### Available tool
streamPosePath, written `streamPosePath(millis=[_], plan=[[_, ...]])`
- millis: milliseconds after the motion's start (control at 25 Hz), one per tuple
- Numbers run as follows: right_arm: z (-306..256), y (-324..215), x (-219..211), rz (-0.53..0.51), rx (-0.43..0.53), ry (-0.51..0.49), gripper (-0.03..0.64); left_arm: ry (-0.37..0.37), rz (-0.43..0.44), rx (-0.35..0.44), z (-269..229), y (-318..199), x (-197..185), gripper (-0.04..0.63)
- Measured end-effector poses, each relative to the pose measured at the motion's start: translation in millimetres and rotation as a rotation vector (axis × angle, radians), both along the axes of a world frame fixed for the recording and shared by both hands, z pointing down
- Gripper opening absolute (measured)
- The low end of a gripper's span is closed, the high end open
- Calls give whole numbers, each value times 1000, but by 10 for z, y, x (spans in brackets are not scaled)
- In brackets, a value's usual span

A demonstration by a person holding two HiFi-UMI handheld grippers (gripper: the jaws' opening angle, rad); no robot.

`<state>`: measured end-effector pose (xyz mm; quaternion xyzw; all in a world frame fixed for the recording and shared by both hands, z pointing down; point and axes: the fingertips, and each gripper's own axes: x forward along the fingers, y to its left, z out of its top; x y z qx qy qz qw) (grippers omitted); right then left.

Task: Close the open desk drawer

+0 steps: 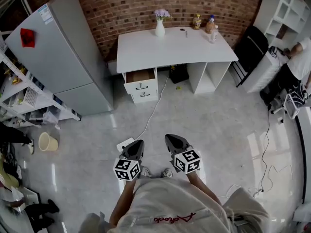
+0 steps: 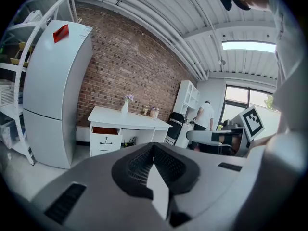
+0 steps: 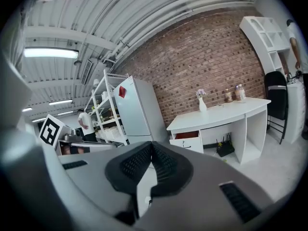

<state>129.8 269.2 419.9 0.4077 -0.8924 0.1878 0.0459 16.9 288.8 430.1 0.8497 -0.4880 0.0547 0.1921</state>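
**Drawer open at far desk; both grippers closed and empty**

Drawer (image 1: 140, 75): top one of the stack under the left end of the white desk (image 1: 175, 50). It is pulled out toward the room and its brown inside shows. The lower drawer (image 1: 145, 95) beneath it sits flush, with a black handle visible. The desk stands against the brick wall (image 1: 131, 4), with a grey fridge (image 1: 63, 57) to its left in the head view.

Left gripper (image 1: 136, 144): held low in front of the wearer's shirt (image 1: 170, 203), aimed toward the desk. Its own view shows the jaws pressed together with nothing between them.

Right gripper (image 1: 171, 140): just beside the left one, on the same heading. Its jaws are likewise together and hold nothing. Both grippers are well apart from the drawer, with grey floor (image 1: 214, 125) between.

Desk top: a white vase (image 1: 160, 29) with pale flowers near the back edge, and bottles (image 1: 210, 24) toward the right rear corner.

Floor: a white cable (image 1: 154, 108) runs from the desk to a power strip (image 1: 125, 143) just ahead of the left gripper. A cream bucket (image 1: 47, 141) stands by the shelf rack (image 1: 24, 98) at left.

Right edge: a second person (image 1: 297, 62) in a white top bends over, near a black chair (image 1: 251, 46).
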Motion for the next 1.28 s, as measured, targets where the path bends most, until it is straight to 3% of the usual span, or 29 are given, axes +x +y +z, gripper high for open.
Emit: streamPosePath(millis=[280,840,1280], plan=[[206,134,299,12,-40,-20,18,-11,-5,-19,98,130,231,12],[291,135,316,-6,-47,-1,18,-1,-46,-13,103,69,232,12],[356,-327,363,61,-61,9,18,29,30,-45,278,-410,271,12]])
